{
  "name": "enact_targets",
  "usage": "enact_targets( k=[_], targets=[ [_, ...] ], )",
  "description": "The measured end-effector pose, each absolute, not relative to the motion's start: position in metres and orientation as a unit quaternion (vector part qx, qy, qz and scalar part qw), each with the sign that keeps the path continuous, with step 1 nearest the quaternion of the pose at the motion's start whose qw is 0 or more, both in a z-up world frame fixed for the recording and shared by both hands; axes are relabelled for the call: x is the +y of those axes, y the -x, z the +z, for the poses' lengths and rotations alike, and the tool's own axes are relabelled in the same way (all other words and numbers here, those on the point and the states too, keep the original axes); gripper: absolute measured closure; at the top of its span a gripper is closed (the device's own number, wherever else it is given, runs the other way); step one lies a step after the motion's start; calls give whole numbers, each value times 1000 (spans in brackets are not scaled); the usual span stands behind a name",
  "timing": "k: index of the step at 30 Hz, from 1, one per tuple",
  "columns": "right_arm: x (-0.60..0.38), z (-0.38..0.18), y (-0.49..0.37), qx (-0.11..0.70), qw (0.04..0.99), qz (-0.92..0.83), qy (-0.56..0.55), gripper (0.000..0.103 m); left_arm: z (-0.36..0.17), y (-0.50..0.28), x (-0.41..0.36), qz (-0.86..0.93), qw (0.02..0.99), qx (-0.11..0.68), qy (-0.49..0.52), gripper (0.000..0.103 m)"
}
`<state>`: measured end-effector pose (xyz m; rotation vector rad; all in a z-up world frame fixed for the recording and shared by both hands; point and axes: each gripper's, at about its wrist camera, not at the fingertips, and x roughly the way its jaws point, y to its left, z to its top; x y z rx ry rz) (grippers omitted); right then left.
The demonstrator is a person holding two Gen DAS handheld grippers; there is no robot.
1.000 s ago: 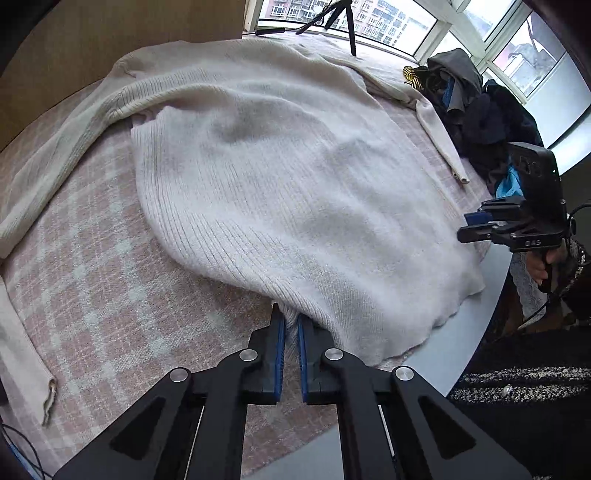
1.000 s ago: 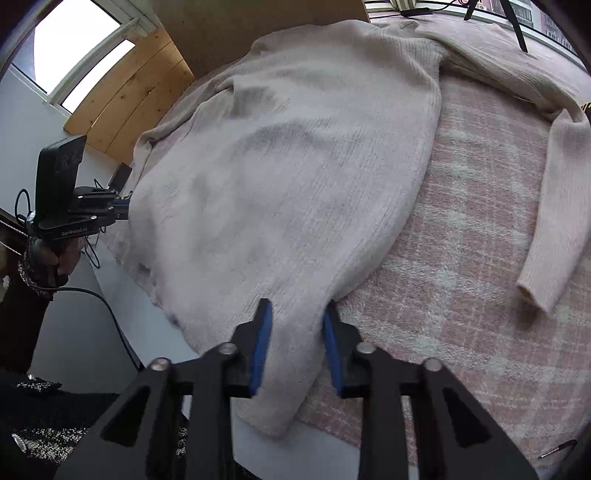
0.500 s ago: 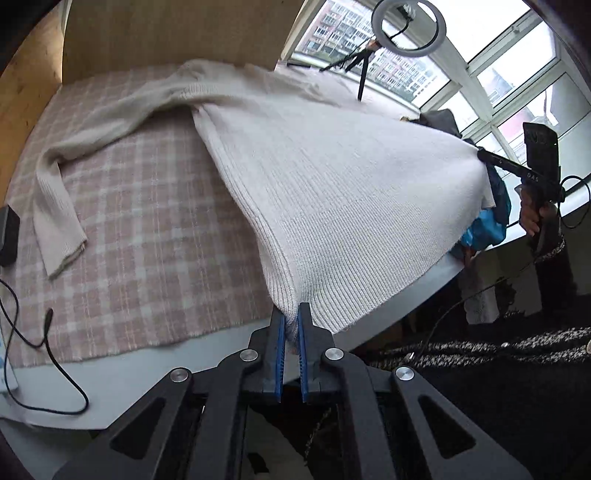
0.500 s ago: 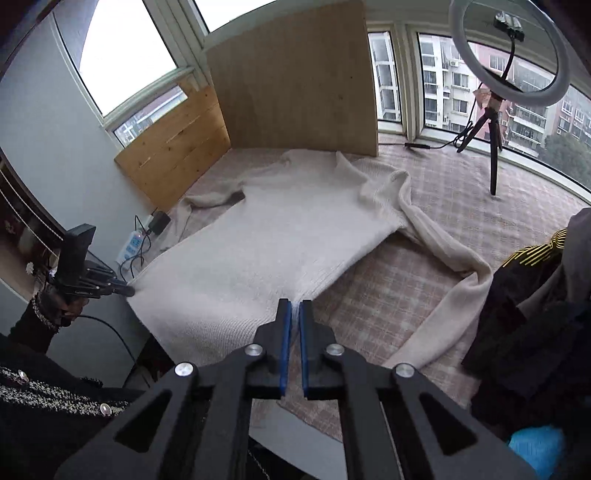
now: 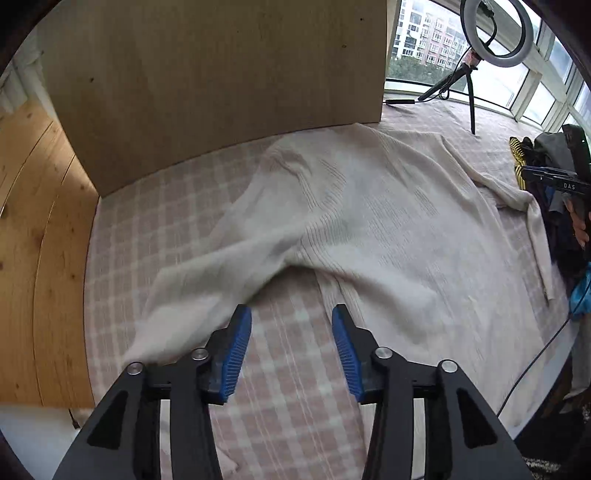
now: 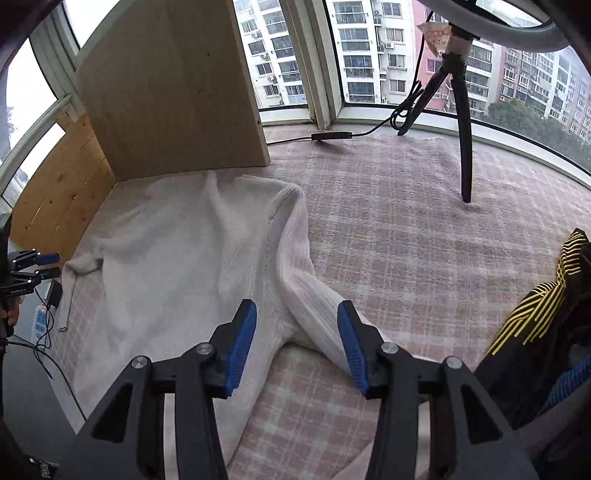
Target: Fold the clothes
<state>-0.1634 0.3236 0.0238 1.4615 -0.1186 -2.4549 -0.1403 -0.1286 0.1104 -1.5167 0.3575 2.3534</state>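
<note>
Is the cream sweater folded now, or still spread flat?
Folded once: the cream sweater lies doubled on the checked cloth, sleeves out.

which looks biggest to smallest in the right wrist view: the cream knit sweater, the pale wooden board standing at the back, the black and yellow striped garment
1. Cream knit sweater
2. Pale wooden board, though it stands farther from the camera, so the gap is unsure
3. Black and yellow striped garment, partly cut off at the frame edge

Ring light (image 5: pixel 495 33) tripod (image 6: pixel 461 122), wooden board (image 5: pixel 221 85), plaid cloth (image 6: pixel 406 229).
</note>
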Motion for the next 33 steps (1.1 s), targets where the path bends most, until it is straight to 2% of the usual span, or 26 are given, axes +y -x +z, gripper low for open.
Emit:
enact_targets(
  k=[8,16,17,18,19,22,26,27,29,30,31,32,33],
  targets=[
    [318,-20,231,-106,189,-829,-516,53,58,262,-92,814,157,119,547,56],
    [307,-35,270,-125,204,-829,-506,53,33,303,-83,809,160,108,555,57],
    [305,-35,273,-122,202,-832,-502,55,34,303,-83,810,163,106,553,72],
    [304,-36,276,-121,204,-832,-502,81,35,304,-84,812,166,105,550,93],
    [304,-36,278,-120,207,-830,-504,99,36,304,-84,813,169,103,548,93],
    [312,-13,267,-108,207,-851,-470,99,48,299,-91,823,177,105,530,96],
    [333,16,258,-91,167,-879,-438,99,63,298,-118,831,165,108,520,95],
    [332,13,262,-77,168,-874,-450,98,58,304,-122,825,160,101,532,91],
    [329,3,274,-67,170,-857,-482,97,50,315,-129,815,153,90,551,88],
    [328,-2,278,-68,175,-851,-491,91,49,316,-128,816,152,93,550,88],
    [326,-6,282,-69,179,-847,-496,80,50,316,-126,819,155,91,544,89],
    [325,-9,284,-69,180,-846,-498,73,52,315,-124,821,163,84,541,83],
    [324,-14,288,-71,181,-843,-501,61,54,315,-122,821,171,76,539,65]
  ],
)
